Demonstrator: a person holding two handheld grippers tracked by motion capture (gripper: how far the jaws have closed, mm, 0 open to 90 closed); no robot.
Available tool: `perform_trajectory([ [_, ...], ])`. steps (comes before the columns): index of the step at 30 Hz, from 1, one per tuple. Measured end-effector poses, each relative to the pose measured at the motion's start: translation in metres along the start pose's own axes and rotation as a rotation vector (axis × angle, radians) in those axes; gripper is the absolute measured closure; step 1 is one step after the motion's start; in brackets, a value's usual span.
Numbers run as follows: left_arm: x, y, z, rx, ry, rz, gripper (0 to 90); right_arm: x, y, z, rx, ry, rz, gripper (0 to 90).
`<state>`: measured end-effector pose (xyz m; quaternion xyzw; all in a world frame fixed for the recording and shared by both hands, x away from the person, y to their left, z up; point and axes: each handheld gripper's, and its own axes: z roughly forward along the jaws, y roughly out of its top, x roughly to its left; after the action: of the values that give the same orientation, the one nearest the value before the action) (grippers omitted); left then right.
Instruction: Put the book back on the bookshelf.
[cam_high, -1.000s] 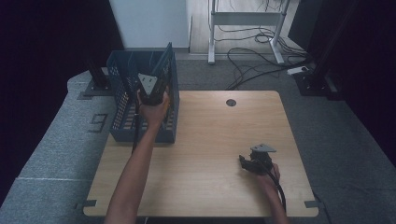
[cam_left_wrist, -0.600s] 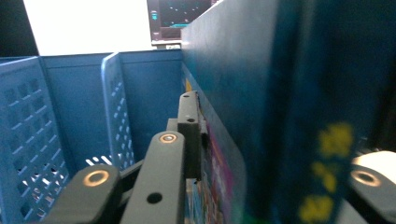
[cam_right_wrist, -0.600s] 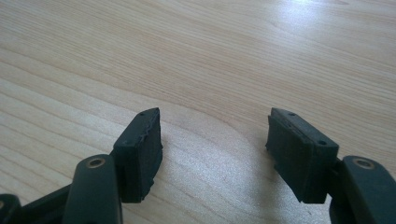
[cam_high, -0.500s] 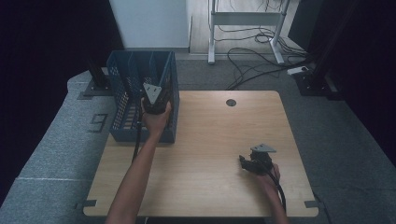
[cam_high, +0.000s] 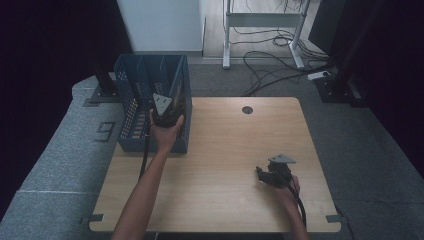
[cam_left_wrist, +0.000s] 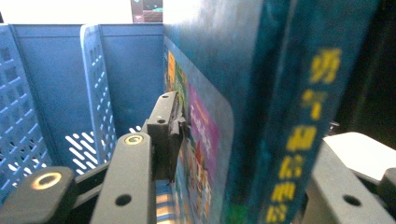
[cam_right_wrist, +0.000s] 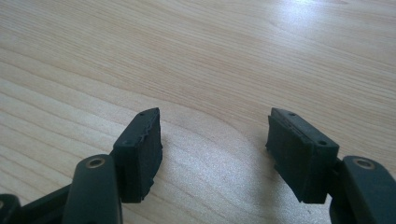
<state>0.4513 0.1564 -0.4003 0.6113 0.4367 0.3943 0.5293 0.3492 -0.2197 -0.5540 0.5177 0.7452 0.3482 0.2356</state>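
Yellow Chinese characters run down the book's (cam_left_wrist: 280, 116) teal spine.

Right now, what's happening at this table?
A person is putting a book upright into the blue slotted basket at the table's left edge. The left gripper is in the basket and its jaws have just been opening, with the book between them. The right gripper rests open and empty on the tabletop.
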Motion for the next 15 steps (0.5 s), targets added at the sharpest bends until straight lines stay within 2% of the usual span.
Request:
perform_trajectory([
  [10,0.002,0.0012,-0.0036,0.009,-0.009,0.008,48.0,0.0,0.0,0.0001,0.0,-0.001,0.0,34.8],
  [15,0.0056,0.0033,-0.0076,0.029,-0.033,0.004,43.1,0.0,0.0,0.0001,0.0,-0.001,0.0,34.8],
])
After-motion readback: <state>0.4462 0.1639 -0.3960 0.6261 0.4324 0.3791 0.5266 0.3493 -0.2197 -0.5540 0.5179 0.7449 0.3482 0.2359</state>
